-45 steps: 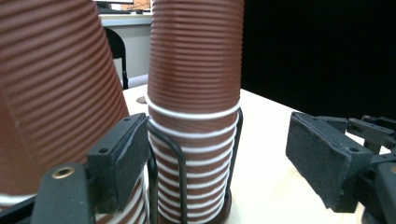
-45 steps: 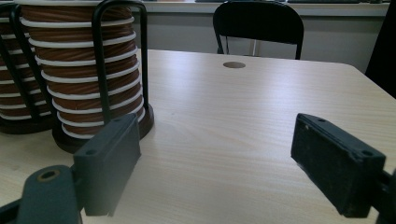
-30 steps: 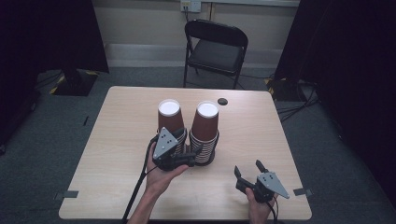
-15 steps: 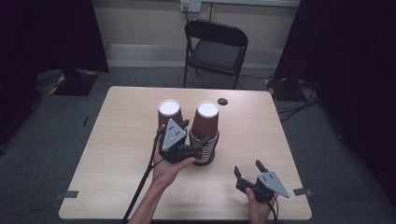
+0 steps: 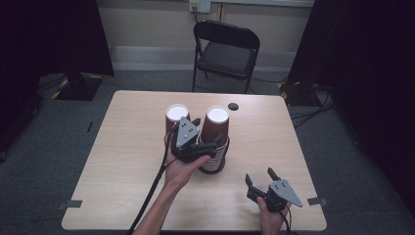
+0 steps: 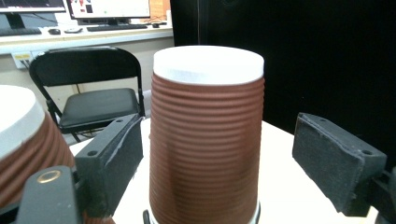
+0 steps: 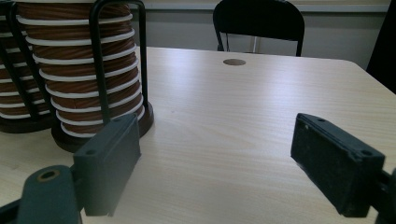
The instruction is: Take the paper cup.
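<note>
Keep the right gripper [image 5: 259,179] parked at the table's near edge, jaws spread on nothing. Bring the left gripper [image 5: 204,131], jaws just opened and standing apart clear of the ribbed wall, squarely around the top brown ribbed paper cup [image 6: 205,135], upturned on the right-hand stack at mid-table. Close evenly below the white base, then lift straight up, clear of the black wire holder [image 7: 119,60] and the neighbouring cup stack [image 5: 174,117] beyond.
</note>
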Demonstrator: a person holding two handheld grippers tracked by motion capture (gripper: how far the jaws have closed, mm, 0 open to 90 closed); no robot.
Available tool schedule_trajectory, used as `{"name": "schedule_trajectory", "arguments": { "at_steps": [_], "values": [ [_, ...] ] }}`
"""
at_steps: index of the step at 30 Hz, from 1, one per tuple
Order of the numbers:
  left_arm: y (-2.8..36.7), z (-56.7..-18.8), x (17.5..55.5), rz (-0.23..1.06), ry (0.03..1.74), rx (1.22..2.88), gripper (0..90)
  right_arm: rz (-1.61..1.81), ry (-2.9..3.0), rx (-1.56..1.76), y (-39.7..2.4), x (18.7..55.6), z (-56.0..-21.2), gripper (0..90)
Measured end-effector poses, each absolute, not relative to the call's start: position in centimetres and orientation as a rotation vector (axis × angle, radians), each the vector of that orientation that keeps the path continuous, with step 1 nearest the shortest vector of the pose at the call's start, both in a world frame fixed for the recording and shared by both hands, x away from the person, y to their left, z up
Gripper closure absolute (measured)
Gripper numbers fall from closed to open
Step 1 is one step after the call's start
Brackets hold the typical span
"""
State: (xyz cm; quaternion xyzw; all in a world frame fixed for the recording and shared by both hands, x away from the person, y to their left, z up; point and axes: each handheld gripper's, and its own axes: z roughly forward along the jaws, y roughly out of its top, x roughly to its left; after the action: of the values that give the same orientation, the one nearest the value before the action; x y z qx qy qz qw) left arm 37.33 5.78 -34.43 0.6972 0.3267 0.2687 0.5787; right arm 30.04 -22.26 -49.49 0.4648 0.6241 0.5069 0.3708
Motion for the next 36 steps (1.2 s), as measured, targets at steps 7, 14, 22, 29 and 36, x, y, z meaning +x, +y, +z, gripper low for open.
{"name": "schedule_trajectory", "arguments": {
  "at_steps": [7,14,22,29,36],
  "values": [
    [5.3,-33.8,37.8,0.663,0.760,1.642,17.1,1.308,1.594,1.190,-22.3,30.0,-49.5,15.4],
    [4.7,-33.3,38.4,0.653,0.767,1.628,17.5,1.306,1.595,1.189,-22.3,30.0,-49.5,15.6],
    [3.8,-33.2,39.0,0.694,0.776,1.657,17.3,1.303,1.594,1.185,-22.3,29.9,-49.5,15.9],
    [2.8,-33.2,39.6,0.720,0.801,1.675,16.3,1.302,1.593,1.183,-22.2,29.9,-49.5,16.1],
    [2.2,-33.2,40.5,0.721,0.832,1.714,18.3,1.307,1.594,1.181,-22.2,29.9,-49.5,16.1]
  ]
}}
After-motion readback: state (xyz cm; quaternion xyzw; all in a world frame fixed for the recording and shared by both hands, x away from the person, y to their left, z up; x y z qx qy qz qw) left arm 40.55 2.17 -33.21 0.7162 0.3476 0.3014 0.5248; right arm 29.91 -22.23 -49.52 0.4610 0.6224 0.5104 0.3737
